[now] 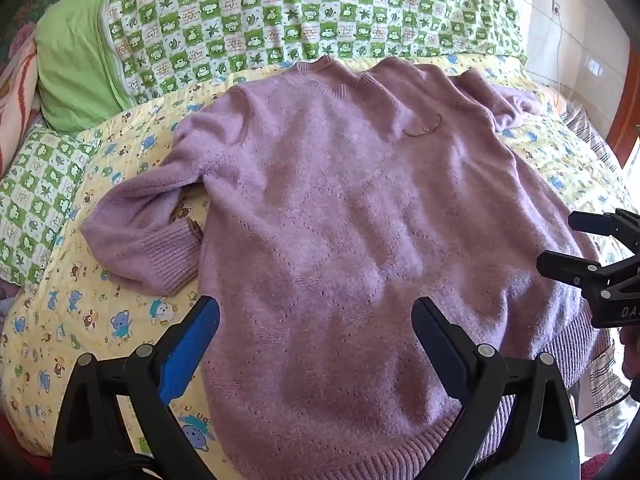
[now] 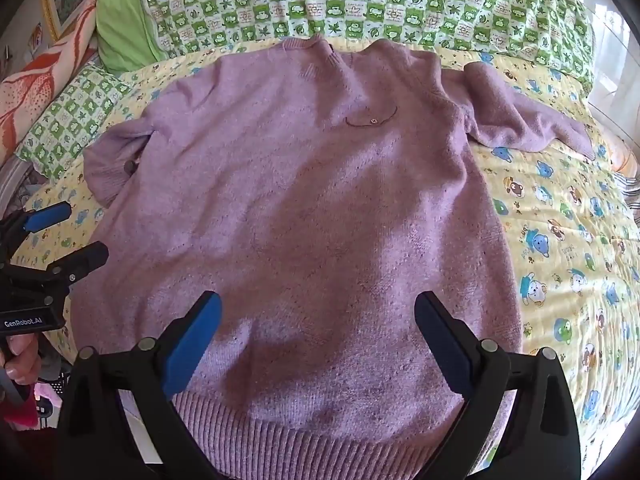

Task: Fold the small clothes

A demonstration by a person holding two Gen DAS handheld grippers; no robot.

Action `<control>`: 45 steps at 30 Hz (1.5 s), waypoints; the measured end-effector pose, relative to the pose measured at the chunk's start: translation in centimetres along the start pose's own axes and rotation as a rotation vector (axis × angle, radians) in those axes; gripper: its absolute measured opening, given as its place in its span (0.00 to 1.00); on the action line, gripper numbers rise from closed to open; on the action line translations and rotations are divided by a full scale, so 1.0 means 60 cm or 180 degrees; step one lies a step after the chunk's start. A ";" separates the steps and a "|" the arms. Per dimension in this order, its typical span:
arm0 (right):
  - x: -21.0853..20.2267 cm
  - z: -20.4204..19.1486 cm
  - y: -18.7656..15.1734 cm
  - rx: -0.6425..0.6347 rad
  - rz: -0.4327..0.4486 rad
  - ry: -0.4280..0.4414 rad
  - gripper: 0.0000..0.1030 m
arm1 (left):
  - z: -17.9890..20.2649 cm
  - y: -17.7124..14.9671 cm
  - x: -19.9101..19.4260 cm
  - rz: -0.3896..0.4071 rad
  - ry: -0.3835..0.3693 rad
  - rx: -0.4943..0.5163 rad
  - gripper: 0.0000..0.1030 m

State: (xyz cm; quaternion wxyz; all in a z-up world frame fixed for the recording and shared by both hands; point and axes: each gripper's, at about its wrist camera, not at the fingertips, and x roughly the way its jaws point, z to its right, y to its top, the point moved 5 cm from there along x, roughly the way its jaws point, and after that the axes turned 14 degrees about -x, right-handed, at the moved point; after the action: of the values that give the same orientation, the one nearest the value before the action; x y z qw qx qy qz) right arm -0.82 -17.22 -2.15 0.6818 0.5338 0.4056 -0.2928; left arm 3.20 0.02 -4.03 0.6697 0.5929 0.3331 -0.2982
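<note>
A lilac knitted sweater [image 1: 340, 220] lies flat, front up, on a yellow cartoon-print quilt [image 1: 80, 320], collar far from me, ribbed hem nearest. Its left sleeve [image 1: 136, 240] is bent back beside the body; its right sleeve [image 2: 528, 120] stretches out to the right. My left gripper [image 1: 316, 320] is open and empty above the hem's left part. My right gripper [image 2: 318, 316] is open and empty above the hem's middle. Each gripper also shows in the other's view, the right one [image 1: 576, 240] and the left one [image 2: 80, 232], both open.
A green-and-white checked blanket [image 1: 300, 12] lies bunched across the far side of the bed, with a plain green pillow [image 1: 76, 64] at the far left. A checked pillow [image 2: 72, 120] lies to the left. A wall with a socket and cable [image 1: 558, 40] stands at the far right.
</note>
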 end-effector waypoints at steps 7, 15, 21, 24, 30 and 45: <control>0.002 0.006 0.004 -0.0018 0.0038 -0.0012 0.94 | -0.011 -0.001 0.001 -0.0045 -0.0050 -0.0043 0.95; 0.007 -0.010 0.000 -0.0013 0.0042 -0.0013 0.94 | -0.007 -0.001 -0.003 -0.0050 -0.0048 -0.0040 0.95; 0.008 -0.008 0.005 -0.0018 0.0011 0.0000 0.94 | -0.004 -0.002 0.006 -0.0022 -0.0023 -0.0019 0.95; 0.008 -0.007 0.007 -0.0016 0.0031 -0.0002 0.94 | -0.004 0.000 0.008 -0.0014 -0.0021 -0.0011 0.95; 0.008 -0.005 0.009 -0.0001 0.0008 0.0013 0.94 | -0.004 0.003 0.011 -0.0001 0.0019 0.0011 0.95; 0.011 -0.002 0.022 -0.0076 0.0123 -0.0065 0.94 | -0.009 0.011 0.022 -0.0024 0.0015 -0.0006 0.95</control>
State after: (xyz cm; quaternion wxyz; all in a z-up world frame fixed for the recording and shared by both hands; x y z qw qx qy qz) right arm 0.57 -16.72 -2.11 0.6978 0.5303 0.3916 -0.2802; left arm 4.45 0.60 -4.76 0.6683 0.5917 0.3373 -0.2991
